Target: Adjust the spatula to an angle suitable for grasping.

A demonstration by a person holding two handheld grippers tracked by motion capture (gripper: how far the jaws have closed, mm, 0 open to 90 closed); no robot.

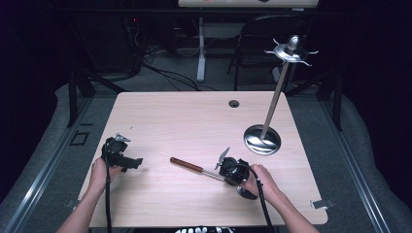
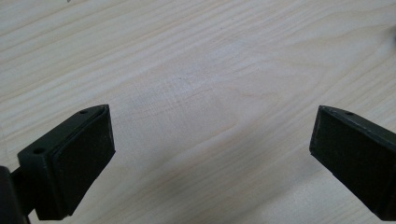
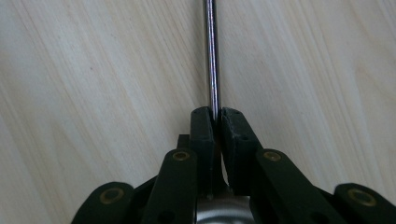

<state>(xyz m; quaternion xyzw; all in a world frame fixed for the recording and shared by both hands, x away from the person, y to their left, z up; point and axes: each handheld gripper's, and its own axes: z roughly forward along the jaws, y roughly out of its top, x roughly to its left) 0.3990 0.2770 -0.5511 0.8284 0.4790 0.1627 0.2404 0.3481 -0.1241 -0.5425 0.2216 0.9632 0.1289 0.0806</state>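
Resting apart at the left, the left hand-held gripper (image 1: 127, 161) stands released over bare desk (image 1: 194, 116). Clenched on the ladle (image 1: 194, 168) shaft, whose wooden handle points away from it, the right hand-held gripper (image 1: 226, 169) should likely keep it level while carrying toward the stand (image 1: 263, 139) beyond. Count: two grippers, one ladle, one stand.

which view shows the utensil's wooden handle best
The high view: the brown handle lies whole on the table, left of the right gripper. The right gripper view gives just the metal shaft clamped between the jaws; the left gripper view, bare tabletop.
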